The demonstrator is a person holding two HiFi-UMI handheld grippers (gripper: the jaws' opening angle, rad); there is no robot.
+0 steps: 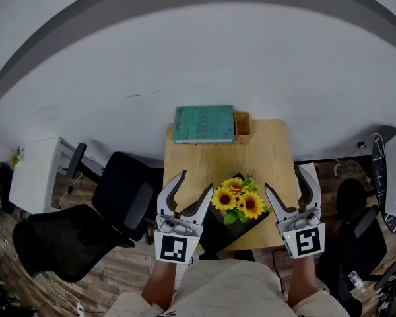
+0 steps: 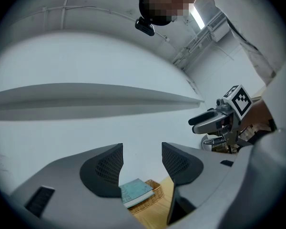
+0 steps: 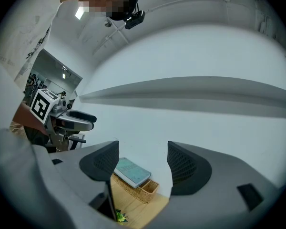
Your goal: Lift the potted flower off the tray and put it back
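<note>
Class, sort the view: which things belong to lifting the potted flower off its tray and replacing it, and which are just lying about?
Job: potted flower, tray, left claw, right claw.
Lying about: teal book, wicker basket, black chair.

The table (image 1: 270,150) reads to me as pale wood, smooth with a soft sheen. At the top edge of it, the basket (image 3: 143,191) is rough woven wicker, and the book (image 1: 204,124) lying on it has a matt teal cover. The left gripper (image 2: 142,149) and right gripper (image 3: 143,147) look like matt grey plastic, and their pads (image 2: 107,166) carry a fine meshed texture. At lower left the floor (image 1: 119,269) is wood plank and the chair (image 1: 86,233) is matt black.
</note>
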